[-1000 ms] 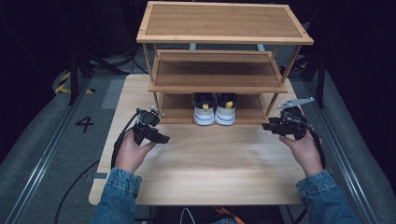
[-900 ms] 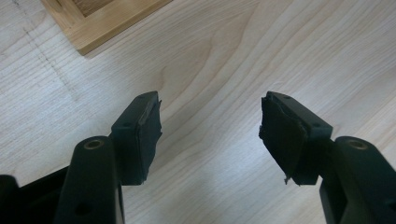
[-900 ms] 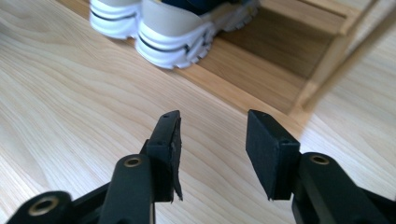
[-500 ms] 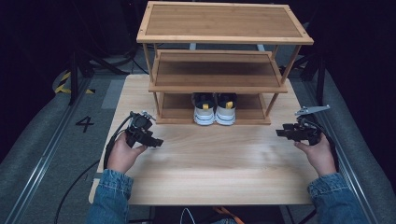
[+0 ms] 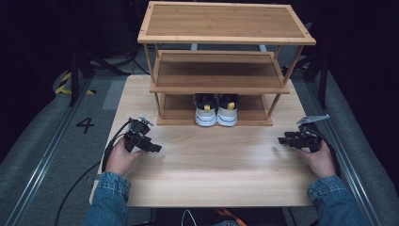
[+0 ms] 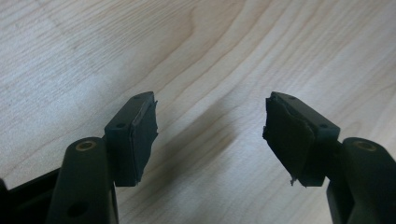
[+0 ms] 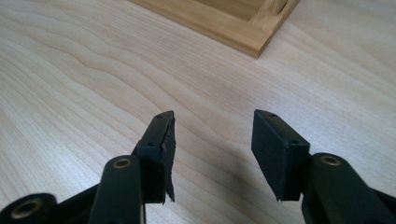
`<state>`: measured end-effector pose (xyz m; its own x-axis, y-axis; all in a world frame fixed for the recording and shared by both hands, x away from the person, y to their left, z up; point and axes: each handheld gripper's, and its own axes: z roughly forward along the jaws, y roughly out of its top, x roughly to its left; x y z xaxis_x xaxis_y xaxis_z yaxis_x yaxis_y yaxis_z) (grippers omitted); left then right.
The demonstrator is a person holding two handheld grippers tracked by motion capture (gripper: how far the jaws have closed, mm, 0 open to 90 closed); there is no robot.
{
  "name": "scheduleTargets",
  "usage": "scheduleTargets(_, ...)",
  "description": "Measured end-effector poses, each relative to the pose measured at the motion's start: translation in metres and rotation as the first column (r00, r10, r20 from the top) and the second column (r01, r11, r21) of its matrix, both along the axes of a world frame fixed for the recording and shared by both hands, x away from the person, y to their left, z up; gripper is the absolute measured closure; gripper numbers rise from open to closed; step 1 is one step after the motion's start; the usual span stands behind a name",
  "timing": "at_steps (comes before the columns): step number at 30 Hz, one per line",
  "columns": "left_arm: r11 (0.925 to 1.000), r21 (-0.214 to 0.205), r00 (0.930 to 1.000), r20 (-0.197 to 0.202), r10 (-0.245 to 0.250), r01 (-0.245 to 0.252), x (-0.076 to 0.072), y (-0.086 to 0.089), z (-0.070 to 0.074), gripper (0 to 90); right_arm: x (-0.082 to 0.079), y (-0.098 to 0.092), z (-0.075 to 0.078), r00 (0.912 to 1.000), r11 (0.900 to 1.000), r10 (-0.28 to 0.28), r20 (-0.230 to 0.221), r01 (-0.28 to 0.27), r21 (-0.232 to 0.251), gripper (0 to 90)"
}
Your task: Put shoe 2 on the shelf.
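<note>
While both hands rest low over the table (image 5: 211,169), each holds a gripper with nothing between its jaws.

Left gripper (image 5: 151,147): near the table's left edge, jaws pointing toward the middle of the table. In the left gripper view (image 6: 210,135) the jaws stand spread wide, having just been opening; bare wood grain shows between them, and the right pad's (image 6: 287,140) rubber is frayed at its edge.

Right gripper (image 5: 283,140): near the table's right edge, jaws pointing left toward the middle, a grey plate on top. In the right gripper view (image 7: 212,149) the jaws stand spread wide, having just been opening; bare table shows between them, and the corner of the rack's base (image 7: 243,28) lies ahead, apart from the jaws.

Shoe rack (image 5: 226,35): bamboo, three levels, standing at the far half of the table. Top and middle levels bare.

Pair of shoes (image 5: 216,109): white and black with yellow heel tabs, side by side and touching, heels toward the person, on the lowest level of the rack, about midway between the two grippers and well apart from both.

Sleeves: blue denim, entering from the bottom of the high view. A cable trails from the left gripper off the table's near left edge.
</note>
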<state>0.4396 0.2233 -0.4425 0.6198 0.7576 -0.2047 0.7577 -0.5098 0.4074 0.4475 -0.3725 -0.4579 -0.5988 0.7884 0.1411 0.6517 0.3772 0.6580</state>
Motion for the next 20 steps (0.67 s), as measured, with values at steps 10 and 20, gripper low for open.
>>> scheduleTargets(10,0.9975,0.001,0.9974,0.018,0.07,-0.07,0.003,0.007,-0.008,34.3,0.004,0.007,-0.013,0.9989,0.9992,-0.038,0.029,0.038,-0.01,48.7)
scheduleTargets(20,0.997,0.009,0.996,0.045,0.077,-0.077,0.002,0.006,-0.008,34.1,0.003,0.005,-0.017,0.995,0.9979,-0.06,0.079,0.062,-0.019,46.9)
